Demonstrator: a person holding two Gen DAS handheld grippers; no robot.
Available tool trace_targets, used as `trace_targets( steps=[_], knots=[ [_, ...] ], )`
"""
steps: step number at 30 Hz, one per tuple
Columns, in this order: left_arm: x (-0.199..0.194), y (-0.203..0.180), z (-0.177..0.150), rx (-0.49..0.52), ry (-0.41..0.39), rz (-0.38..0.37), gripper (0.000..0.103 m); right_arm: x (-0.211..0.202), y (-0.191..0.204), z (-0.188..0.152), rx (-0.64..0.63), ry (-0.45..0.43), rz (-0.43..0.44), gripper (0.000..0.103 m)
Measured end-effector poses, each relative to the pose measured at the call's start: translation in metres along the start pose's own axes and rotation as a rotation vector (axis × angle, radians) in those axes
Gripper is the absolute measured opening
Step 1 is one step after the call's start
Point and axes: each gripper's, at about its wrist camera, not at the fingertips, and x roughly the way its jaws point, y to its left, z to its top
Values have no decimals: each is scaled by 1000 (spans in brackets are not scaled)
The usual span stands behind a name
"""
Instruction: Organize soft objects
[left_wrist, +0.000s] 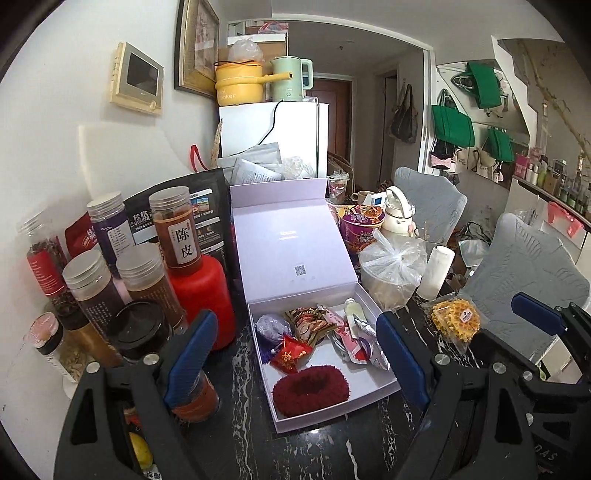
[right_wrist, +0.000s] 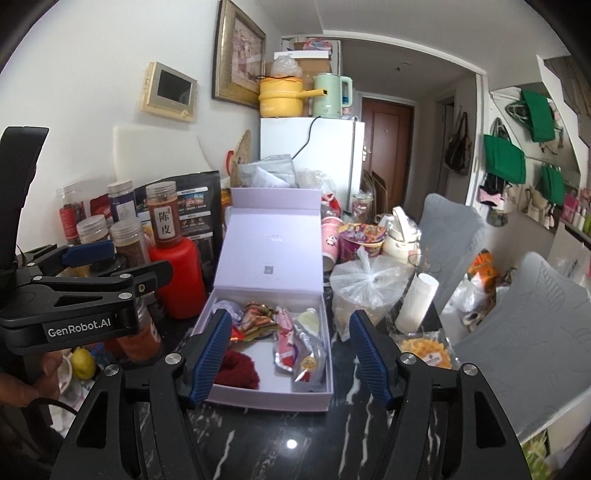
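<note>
Black marble tabletop (left_wrist: 243, 373) with white veins fills the foreground of a cluttered room; a white mini fridge (left_wrist: 288, 136) stands behind it, topped by a yellow cooker pot (left_wrist: 240, 86) and a pale green kettle (left_wrist: 290, 79). Green tote bags (left_wrist: 452, 125) hang on the right wall. A pale lilac gift box (left_wrist: 325, 404) lies open on the table, its hinged lid (left_wrist: 291, 251) tilted back. Inside sit a fuzzy dark red scrunchie (left_wrist: 310, 393), a red sachet (left_wrist: 290, 356), a lilac knitted ball (left_wrist: 273, 326) and crinkled foil snack packets (left_wrist: 358, 339). Clear plastic spice jars (left_wrist: 177, 229) with ribbed lids crowd the left side beside a red bottle (left_wrist: 203, 291). A wrapped yellow waffle (left_wrist: 456, 319) lies right of the box. The left gripper (left_wrist: 295, 354) hovers over the box's near edge, angled downward, blue ribbed pads wide apart with nothing between them. The right gripper (right_wrist: 290, 354) hovers likewise, pads apart and empty.
</note>
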Motion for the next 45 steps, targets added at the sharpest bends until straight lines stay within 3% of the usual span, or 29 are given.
trace_targets(
  steps=[20,29,45],
  knots=[
    [-67,-4,-56,4,-40,-4,89,-58,15,-55,30,2,-65,67],
    [-66,-3,-84,-15,7,-26,89,-64,17,-77,63,28,-88,67],
    [-66,0,-93,-17,25,-25,89,-63,23,-84,67,43,-79,67]
  ],
)
